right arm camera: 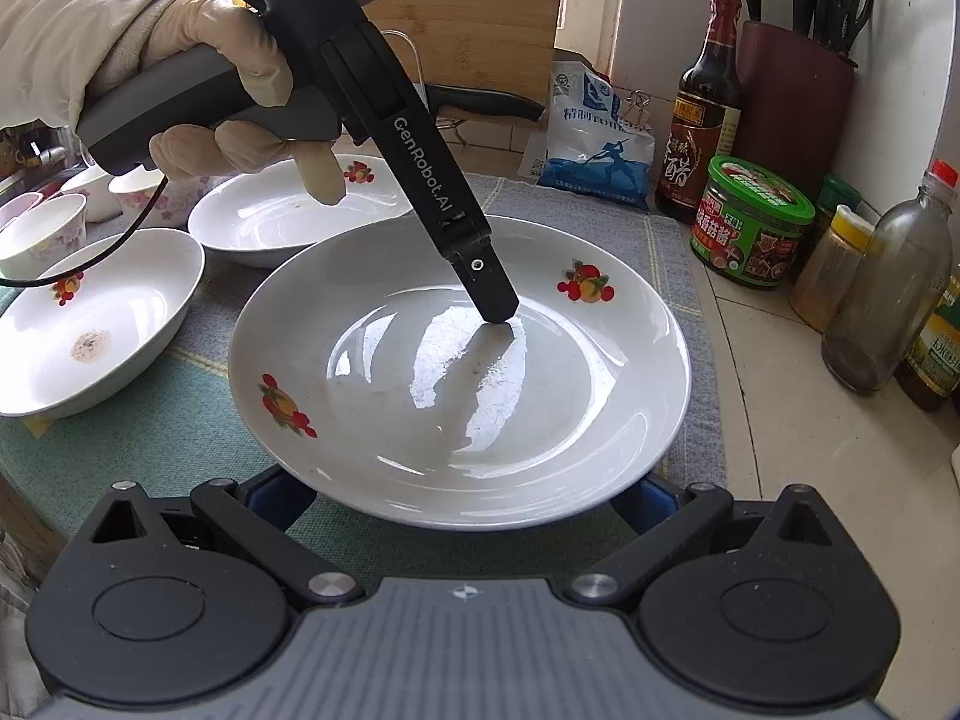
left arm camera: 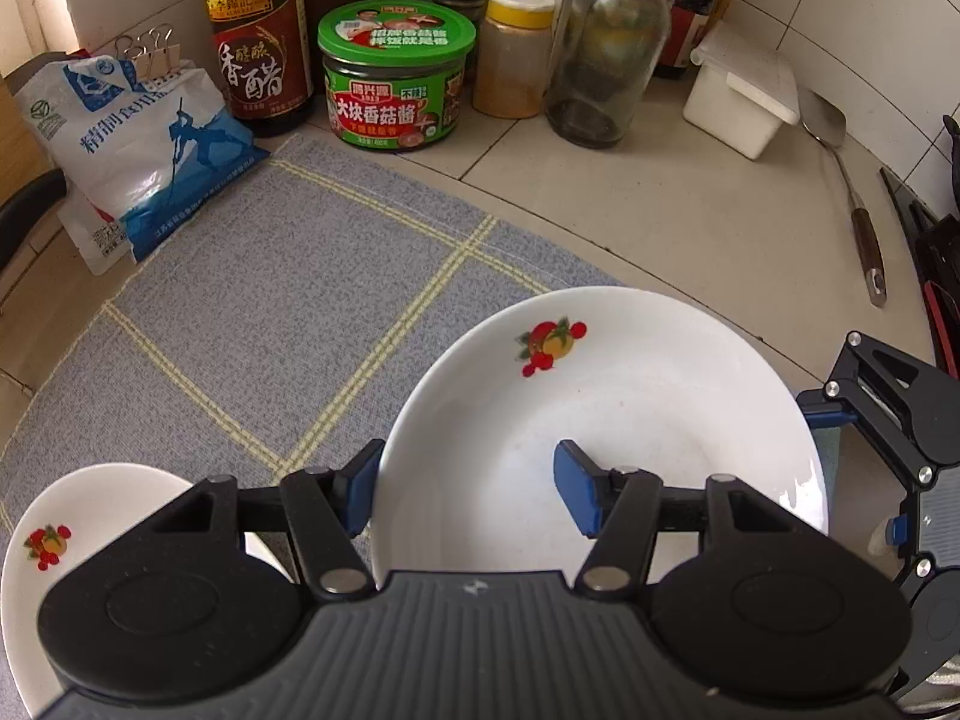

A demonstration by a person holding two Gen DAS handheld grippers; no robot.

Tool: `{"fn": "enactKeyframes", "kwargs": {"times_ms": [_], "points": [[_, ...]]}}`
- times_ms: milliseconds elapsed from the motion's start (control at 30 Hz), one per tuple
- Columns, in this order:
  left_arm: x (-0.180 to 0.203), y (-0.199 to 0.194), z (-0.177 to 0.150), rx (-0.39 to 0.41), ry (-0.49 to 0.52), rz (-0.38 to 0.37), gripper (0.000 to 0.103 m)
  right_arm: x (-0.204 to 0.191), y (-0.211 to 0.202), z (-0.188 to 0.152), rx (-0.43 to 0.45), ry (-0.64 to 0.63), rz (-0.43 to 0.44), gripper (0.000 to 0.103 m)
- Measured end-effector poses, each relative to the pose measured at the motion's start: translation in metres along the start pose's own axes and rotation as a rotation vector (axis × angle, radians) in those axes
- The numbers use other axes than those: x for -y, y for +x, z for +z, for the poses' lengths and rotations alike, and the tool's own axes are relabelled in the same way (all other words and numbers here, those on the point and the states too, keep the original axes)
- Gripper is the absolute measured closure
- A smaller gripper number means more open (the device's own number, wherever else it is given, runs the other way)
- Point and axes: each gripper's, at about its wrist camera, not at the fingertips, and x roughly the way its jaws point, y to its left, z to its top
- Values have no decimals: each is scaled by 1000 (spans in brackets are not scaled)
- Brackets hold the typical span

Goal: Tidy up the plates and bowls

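Note:
A white deep plate (left arm camera: pixel 600 396) with fruit prints hangs just above the grey checked mat (left arm camera: pixel 240 312). My left gripper (left arm camera: pixel 468 495) is shut on its left rim, one blue pad outside the edge and the other pad (left arm camera: pixel 576 495) on the inner slope. In the right wrist view a gloved hand (right arm camera: pixel 198 42) holds that gripper, and its finger (right arm camera: pixel 489 294) touches the inside of the plate (right arm camera: pixel 456 372). My right gripper (right arm camera: pixel 462 498) stands open, its fingers spread wide under the plate's near rim, tips hidden. It also shows at the plate's right edge (left arm camera: pixel 864 468).
Two more fruit-print plates (right arm camera: pixel 96 324) (right arm camera: pixel 288 210) and small flowered bowls (right arm camera: pixel 42 228) sit to the left. Along the back wall stand a salt bag (left arm camera: pixel 144 138), a vinegar bottle (left arm camera: pixel 258 48), a green-lidded jar (left arm camera: pixel 396 72), a glass bottle (left arm camera: pixel 606 54) and a white box (left arm camera: pixel 744 96). A spatula (left arm camera: pixel 852 204) lies on the right.

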Motion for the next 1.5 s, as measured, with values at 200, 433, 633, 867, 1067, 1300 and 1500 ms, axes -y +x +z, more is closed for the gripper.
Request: {"fn": "enactKeyframes", "kwargs": {"times_ms": [200, 433, 633, 867, 1067, 1300, 1500], "points": [[-11, 11, 24, 25, -15, 19, 44, 22, 16, 11, 2, -20, -1, 0], [-24, 29, 39, 39, -40, 42, 44, 43, 38, 15, -2, -11, 6, 0], [-29, 40, 41, 41, -51, 57, 44, 50, 49, 16, -12, 6, 9, 0], [-26, 41, 41, 54, -31, 79, 41, 48, 49, 15, -8, 16, 0, 0], [-20, 20, 34, 96, -12, 118, 35, 47, 43, 9, -7, 53, -30, 0], [-11, -35, 16, 217, -21, 190, 16, 32, 17, 5, -11, 97, -113, 0], [11, -83, -17, 315, -83, 259, 13, 15, -3, 11, 7, 101, -135, 0]]}}
